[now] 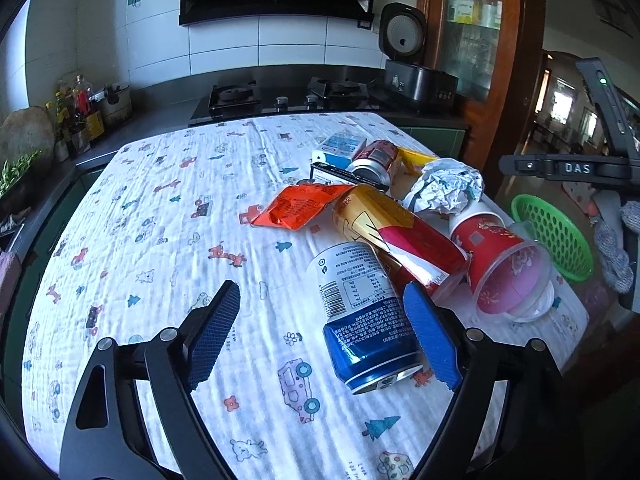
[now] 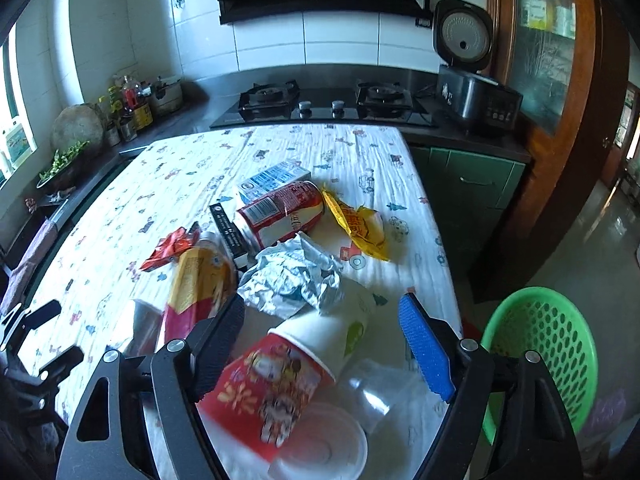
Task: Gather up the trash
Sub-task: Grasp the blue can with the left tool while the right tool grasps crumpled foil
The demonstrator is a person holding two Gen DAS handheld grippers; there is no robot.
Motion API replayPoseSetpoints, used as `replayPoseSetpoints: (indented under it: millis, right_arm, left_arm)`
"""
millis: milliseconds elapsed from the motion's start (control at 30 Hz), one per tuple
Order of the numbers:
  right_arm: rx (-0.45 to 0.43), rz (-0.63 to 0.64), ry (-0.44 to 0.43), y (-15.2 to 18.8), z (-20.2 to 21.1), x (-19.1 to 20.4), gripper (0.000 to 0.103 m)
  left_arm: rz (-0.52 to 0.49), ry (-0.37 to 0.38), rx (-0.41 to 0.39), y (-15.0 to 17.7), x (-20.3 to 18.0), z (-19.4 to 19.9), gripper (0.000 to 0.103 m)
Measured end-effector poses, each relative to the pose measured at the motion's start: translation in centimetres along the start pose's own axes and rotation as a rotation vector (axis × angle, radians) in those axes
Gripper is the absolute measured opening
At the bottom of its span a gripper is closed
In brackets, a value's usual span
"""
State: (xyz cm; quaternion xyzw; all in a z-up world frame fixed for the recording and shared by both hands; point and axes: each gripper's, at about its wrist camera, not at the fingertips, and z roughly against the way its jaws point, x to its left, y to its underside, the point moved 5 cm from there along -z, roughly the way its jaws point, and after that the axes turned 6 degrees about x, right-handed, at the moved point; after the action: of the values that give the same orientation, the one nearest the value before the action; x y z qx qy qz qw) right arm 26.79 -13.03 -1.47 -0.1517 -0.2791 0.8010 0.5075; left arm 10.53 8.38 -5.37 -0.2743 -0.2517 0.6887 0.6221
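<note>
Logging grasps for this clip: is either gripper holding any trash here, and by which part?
Nothing is held. The left gripper stands open around the blue-and-white can, pads not pressing it. The right gripper is open over the red paper cup.

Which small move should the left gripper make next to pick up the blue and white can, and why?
Probably slide the left gripper a little toward the trash pile before closing. The blue and white can lies on its side by the right finger, not centred between the open jaws, so closing now would likely catch only its edge.
</note>
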Motion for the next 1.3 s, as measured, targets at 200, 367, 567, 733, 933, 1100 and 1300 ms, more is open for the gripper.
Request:
replayPoseSetpoints:
  millis: [200,367,567,733,933,1100,1300]
  right_arm:
    - [0.053,0.016,-0.009,-1.5,-4.2,0.2,0.077]
    - [0.105,0.032,-0.012,-2.2,-7.3,0.5,0.077]
    - [0.135,0.062,-0.022,-2.1,-8.9,1.3,0.073]
    - [0.141,0.031,-0.023,-2.2,-9.5,0.7,0.073]
    - [0.158,0.049,-0.022,-2.0,-10.4,0.9,0.069]
    - [0.155,0.053,-0.045,-2.0,-10.5,1.2,0.044]
    - [0.12,0.049,-0.041,-2.2,-9.5,1.3,0.027]
  left_arm:
    - [-0.015,0.006,0.063,-0.4,-1.0,-2.2,0.083]
    - [-0.022,0.015,0.089,-0.3,-1.5,-3.4,0.083]
    - [-0.01,0.022,0.123,-0.2,-1.4,-4.3,0.08]
    - [0.034,0.047,0.169,-0.6,-1.1,-5.5,0.08]
    - [0.039,0.074,0.214,-0.8,-1.9,-6.7,0.08]
    - [0.052,0.101,0.256,-0.6,-1.9,-7.5,0.08]
    - [0.083,0.139,0.298,0.0,-1.7,-8.6,0.073]
